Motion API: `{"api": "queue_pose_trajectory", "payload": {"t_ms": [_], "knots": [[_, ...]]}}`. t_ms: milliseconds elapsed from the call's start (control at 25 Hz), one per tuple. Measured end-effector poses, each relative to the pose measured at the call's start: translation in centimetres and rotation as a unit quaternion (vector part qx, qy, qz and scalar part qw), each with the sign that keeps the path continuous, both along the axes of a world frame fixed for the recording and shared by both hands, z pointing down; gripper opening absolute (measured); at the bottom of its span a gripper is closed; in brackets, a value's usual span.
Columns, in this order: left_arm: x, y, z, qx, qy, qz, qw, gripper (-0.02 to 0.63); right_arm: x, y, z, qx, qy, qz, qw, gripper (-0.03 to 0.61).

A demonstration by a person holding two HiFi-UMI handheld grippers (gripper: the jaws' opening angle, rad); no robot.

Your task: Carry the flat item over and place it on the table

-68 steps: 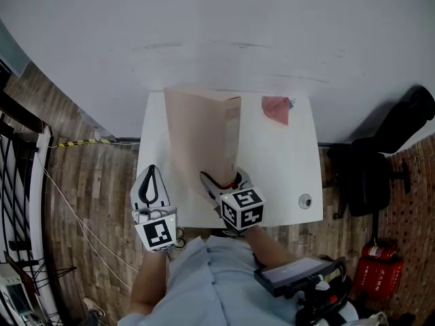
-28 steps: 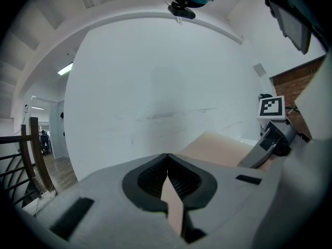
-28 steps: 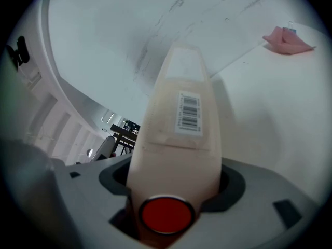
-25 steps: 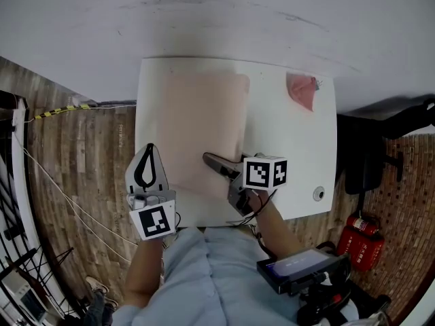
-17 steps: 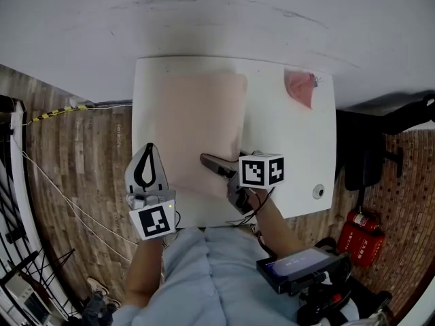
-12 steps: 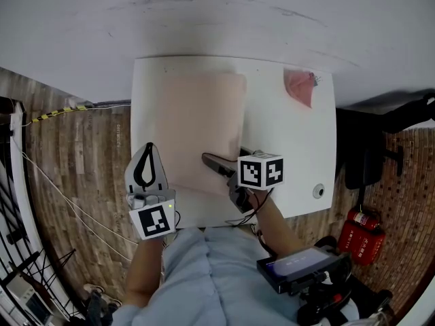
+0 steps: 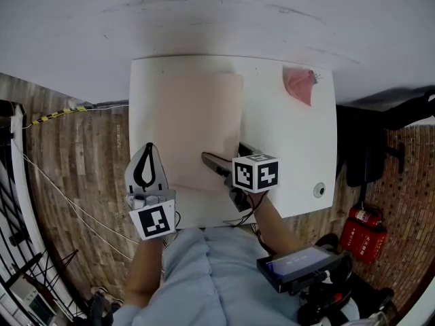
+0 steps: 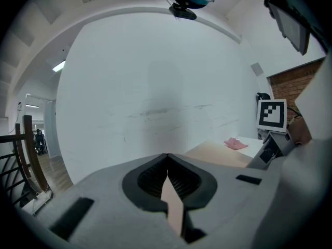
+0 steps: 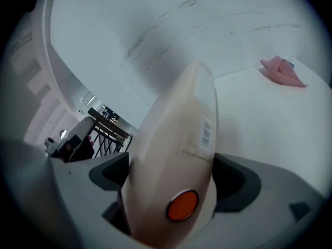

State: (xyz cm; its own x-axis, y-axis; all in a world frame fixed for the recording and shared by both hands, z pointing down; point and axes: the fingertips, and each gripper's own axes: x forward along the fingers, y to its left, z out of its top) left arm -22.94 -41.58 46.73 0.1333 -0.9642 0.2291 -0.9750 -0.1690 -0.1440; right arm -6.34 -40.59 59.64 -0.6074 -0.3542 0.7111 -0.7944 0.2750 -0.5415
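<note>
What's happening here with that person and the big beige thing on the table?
A person with a hand-held gripper in each hand is putting a flat beige item on the white table. It already lies flat there, its near edge between the jaws of the right gripper, which have just been opening to let go. The left gripper is shut, near the table's left edge.

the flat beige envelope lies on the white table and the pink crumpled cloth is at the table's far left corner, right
The head view shows the pink crumpled cloth at the far right corner of the white table, not the far left. The flat beige envelope does lie on the table.
</note>
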Motion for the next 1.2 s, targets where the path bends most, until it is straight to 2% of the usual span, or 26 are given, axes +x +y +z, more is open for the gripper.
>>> {"api": "queue_pose_trajectory", "payload": {"t_ms": [240,600,840,960,1040,1200], "knots": [[0.0,0.1,-0.1,0.002,0.001,-0.001,1.0,0.009,0.4,0.1,0.4,0.015,0.031,-0.002,0.999,0.511],[0.3,0.4,-0.6,0.009,0.001,-0.001,1.0,0.009,0.6,-0.1,-0.4,0.035,0.032,-0.003,0.999,0.5],[1.1,1.2,-2.4,0.027,0.0,-0.001,0.9996,0.009,1.0,0.2,-2.4,0.067,0.029,-0.007,0.997,0.477],[1.8,2.1,-3.6,0.034,0.009,-0.004,0.9994,0.009,1.6,0.3,-4.3,0.095,0.017,0.009,0.995,0.42],[2.4,2.8,-4.7,0.042,0.015,-0.005,0.999,0.009,1.8,0.5,-5.8,0.118,0.002,0.019,0.993,0.358],[3.3,4.2,-7.3,0.074,0.014,-0.006,0.9971,0.009,2.1,1.1,-9.4,0.186,-0.012,0.015,0.982,0.265]]}}
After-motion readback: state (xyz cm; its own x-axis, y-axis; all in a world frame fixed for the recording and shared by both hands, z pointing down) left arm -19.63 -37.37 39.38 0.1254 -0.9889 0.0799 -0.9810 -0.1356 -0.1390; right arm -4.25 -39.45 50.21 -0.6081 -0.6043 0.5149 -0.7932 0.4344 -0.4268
